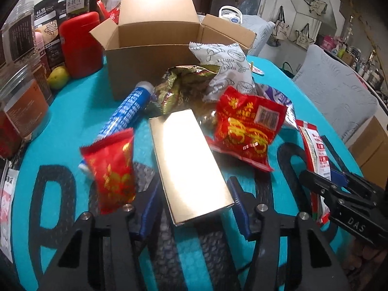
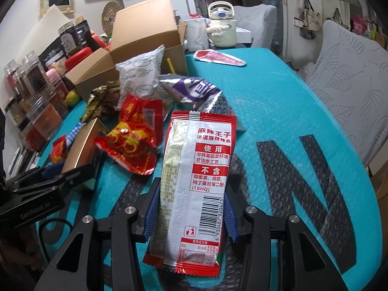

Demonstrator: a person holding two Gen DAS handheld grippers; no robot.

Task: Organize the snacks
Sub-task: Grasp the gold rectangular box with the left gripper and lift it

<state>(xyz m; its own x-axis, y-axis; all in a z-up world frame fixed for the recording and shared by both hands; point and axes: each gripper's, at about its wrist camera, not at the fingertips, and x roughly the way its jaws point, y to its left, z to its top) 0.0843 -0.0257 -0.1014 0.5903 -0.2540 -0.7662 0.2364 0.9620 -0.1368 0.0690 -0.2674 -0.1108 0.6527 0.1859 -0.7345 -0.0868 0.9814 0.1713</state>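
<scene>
Right gripper: clenched on the red-white packet, pads pinching its two long edges low in the right wrist view; the packet stands up the centre of the frame.
Left gripper: fingers set either side of the gold box's near end, at bottom centre of the left wrist view; I cannot tell whether they press it or only flank it.
Carton: open, flaps up, in the upper centre of the frame (the likely drop place).
Pile: red bags, white pouch and blue tube crowd between grippers and carton.
Doing it well: lift the packet high over the pile before crossing, since its limp top may snag; release only once it is inside the carton's rim.
Risk: the gold box looks slick, so grip it squarely.
</scene>
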